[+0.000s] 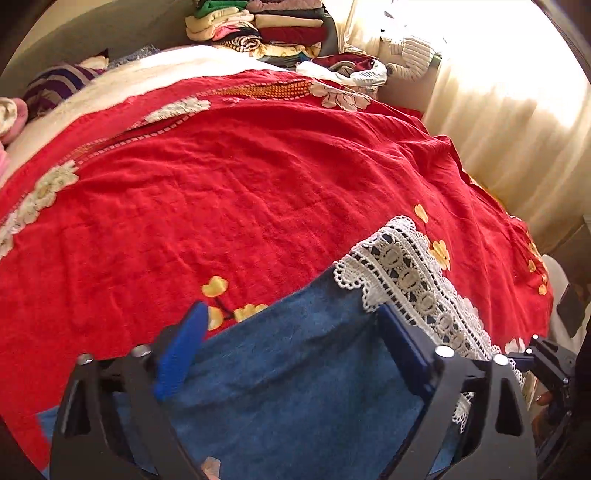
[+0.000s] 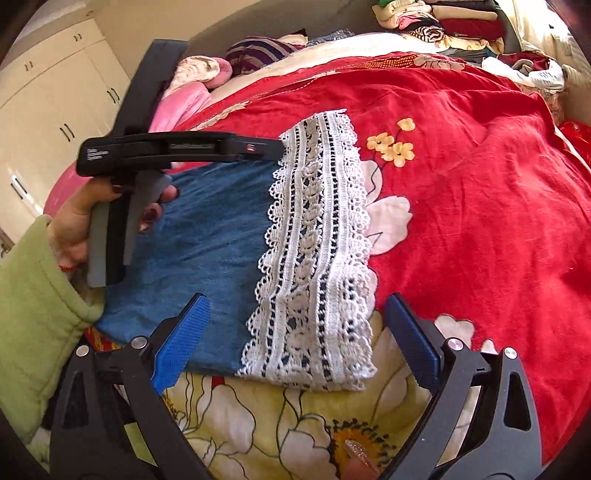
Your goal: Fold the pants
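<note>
The pants (image 2: 207, 240) are blue denim with a wide white lace hem (image 2: 317, 240). They lie flat on a red bedspread (image 2: 480, 221). My right gripper (image 2: 295, 332) hangs open over their near edge, with the lace and some denim between its blue pads, which do not press on the cloth. A hand in a green sleeve (image 2: 33, 314) holds my left gripper (image 2: 275, 147) at the far edge of the pants, by the lace. In the left wrist view the left gripper (image 1: 291, 332) stands open astride the denim (image 1: 295, 387), with the lace hem (image 1: 406, 277) by its right finger.
A stack of folded clothes (image 1: 266, 26) sits at the far end of the bed, with loose garments (image 1: 351, 70) beside it. Pillows (image 2: 258, 51) lie at the head. White wardrobe doors (image 2: 55, 103) stand on the left. A sunlit curtain (image 1: 517, 110) hangs beyond the bed. A yellow floral quilt (image 2: 277, 424) covers the near edge.
</note>
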`<state>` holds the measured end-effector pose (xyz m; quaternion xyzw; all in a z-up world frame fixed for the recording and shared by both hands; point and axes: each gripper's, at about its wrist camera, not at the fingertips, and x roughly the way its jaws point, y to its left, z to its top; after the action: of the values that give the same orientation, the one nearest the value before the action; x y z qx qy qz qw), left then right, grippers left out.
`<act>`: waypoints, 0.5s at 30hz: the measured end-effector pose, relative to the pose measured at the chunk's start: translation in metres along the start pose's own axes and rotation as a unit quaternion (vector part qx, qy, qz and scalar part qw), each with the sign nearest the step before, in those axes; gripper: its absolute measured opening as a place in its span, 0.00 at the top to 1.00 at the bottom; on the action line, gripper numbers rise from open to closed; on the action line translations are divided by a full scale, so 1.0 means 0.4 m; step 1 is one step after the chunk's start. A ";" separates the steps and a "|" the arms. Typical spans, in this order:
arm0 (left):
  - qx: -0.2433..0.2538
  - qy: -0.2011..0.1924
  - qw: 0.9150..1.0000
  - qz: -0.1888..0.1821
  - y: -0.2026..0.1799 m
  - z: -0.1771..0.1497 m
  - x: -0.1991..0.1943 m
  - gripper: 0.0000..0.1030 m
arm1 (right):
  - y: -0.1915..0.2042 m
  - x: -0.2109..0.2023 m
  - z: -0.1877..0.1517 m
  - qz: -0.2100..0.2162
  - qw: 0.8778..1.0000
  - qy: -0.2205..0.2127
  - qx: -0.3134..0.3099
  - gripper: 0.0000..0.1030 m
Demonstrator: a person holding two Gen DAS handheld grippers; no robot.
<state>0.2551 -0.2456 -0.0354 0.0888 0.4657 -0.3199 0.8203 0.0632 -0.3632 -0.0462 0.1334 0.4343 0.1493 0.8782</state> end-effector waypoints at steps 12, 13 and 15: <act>0.017 0.000 1.000 -0.020 -0.055 -0.017 0.009 0.86 | 0.027 0.019 0.022 0.029 1.000 -0.006 -0.007 0.78; 0.013 -0.004 1.000 -0.023 -0.050 -0.017 0.004 0.87 | 0.030 0.012 0.026 0.032 0.999 -0.011 -0.010 0.81; -0.008 -0.019 0.999 -0.043 -0.032 -0.018 -0.019 0.89 | 0.049 -0.004 0.037 0.043 0.999 -0.022 -0.020 0.84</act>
<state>0.2394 -0.2491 -0.0310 0.0560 0.4555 -0.3534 0.8152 0.0714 -0.3471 -0.0293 0.1378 0.4058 0.1930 0.8826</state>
